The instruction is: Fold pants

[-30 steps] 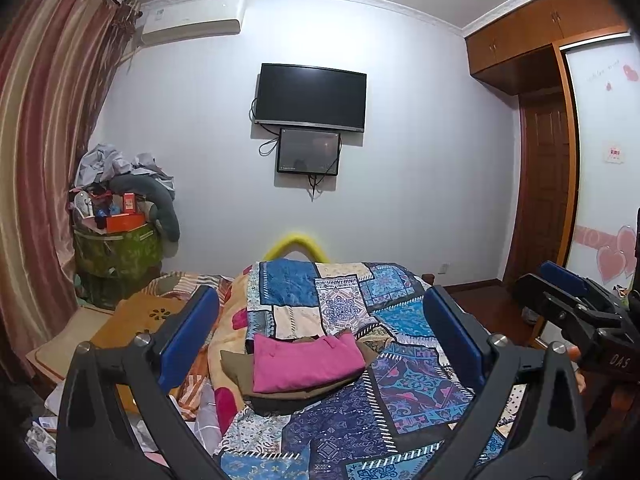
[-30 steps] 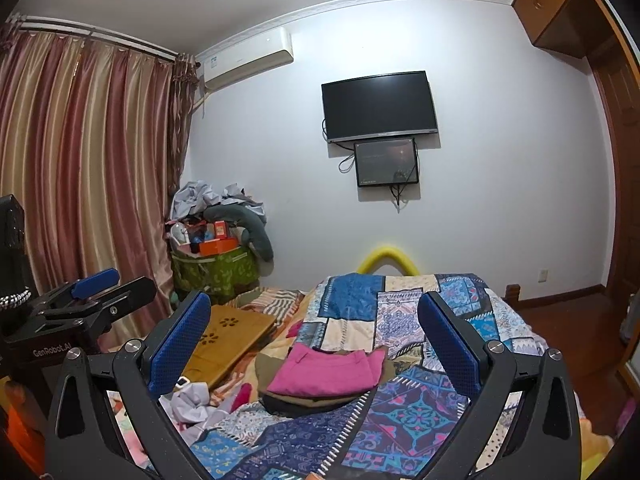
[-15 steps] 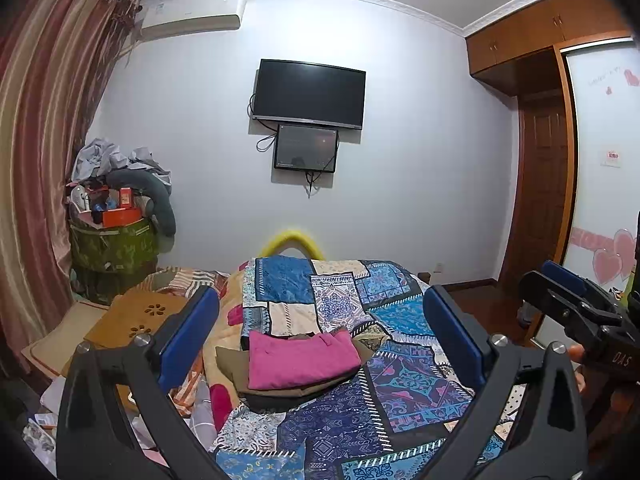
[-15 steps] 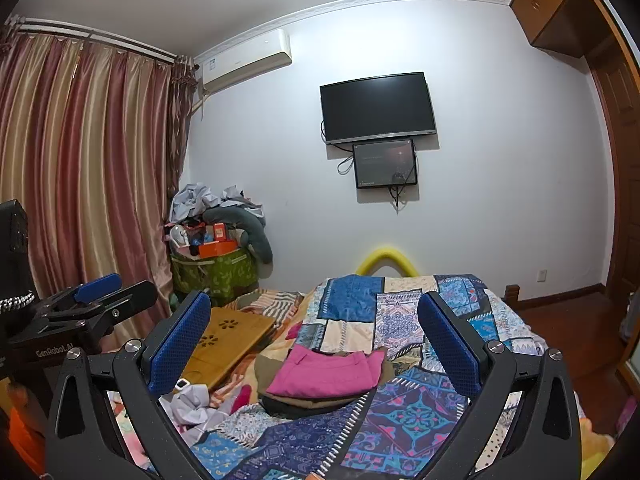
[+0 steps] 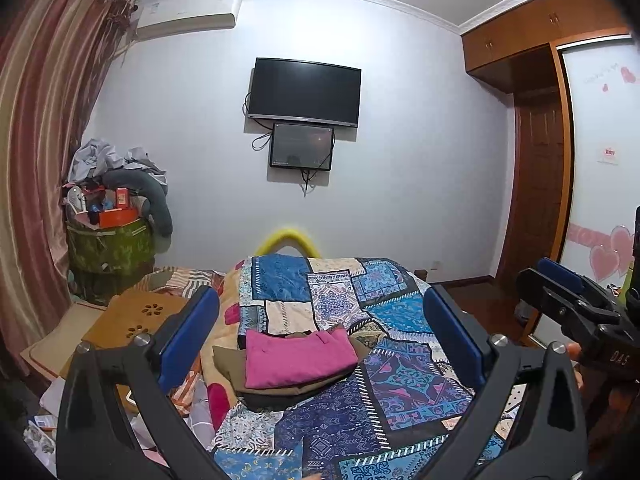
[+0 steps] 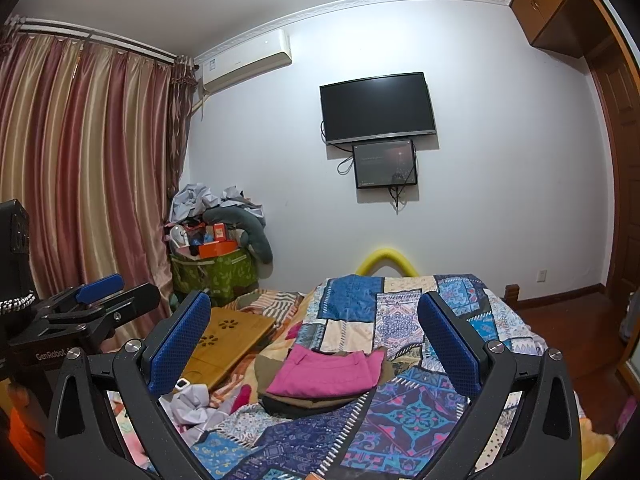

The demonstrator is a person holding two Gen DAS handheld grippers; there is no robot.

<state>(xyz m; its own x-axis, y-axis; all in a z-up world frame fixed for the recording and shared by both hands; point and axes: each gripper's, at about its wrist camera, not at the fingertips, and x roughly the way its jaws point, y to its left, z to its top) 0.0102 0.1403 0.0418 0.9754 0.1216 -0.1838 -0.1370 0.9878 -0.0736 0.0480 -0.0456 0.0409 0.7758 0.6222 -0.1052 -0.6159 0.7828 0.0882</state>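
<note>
Left gripper [image 5: 320, 328], right gripper [image 6: 314, 328]: jaws spread, empty. Folded pink pants [image 5: 298, 356] on bed [image 5: 400, 392] between jaws. Only right view shows white cloth [image 6: 192, 402].

Folded pants [image 5: 298, 356] top a stack of clothes [image 5: 280, 384] on the quilt [image 5: 360, 412] ahead of you, left of the bed's middle. A wooden board [image 5: 132, 320] lies left of the bed, a heaped basket [image 5: 110, 248] beyond it. Two screens [image 5: 304, 92] hang on the far wall, a wardrobe [image 5: 540, 28] to your right.
</note>
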